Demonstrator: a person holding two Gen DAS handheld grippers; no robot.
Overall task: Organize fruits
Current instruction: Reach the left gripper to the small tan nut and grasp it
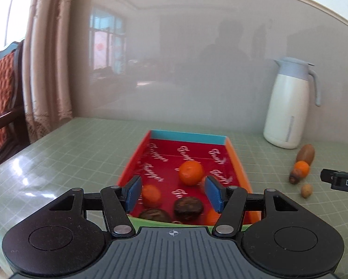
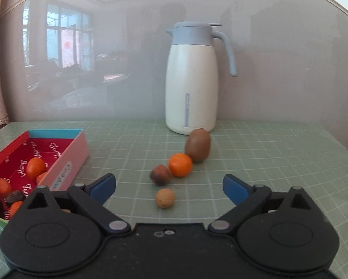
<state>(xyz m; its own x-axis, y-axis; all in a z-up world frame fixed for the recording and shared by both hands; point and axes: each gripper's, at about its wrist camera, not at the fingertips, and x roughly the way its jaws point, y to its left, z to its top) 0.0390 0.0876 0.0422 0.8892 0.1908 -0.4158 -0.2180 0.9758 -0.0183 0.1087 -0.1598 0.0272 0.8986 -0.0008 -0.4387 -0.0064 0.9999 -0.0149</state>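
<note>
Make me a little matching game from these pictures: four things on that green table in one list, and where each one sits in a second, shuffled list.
Things:
1. walnut
2. kiwi
3. thermos jug
4. biggest orange in the box

Places:
A. at the back by the wall
B. on the red box floor
C. nearest the right gripper, alone on the mat
D. just in front of the jug, behind the loose orange

Pairs: 1-C, 2-D, 3-A, 4-B
</note>
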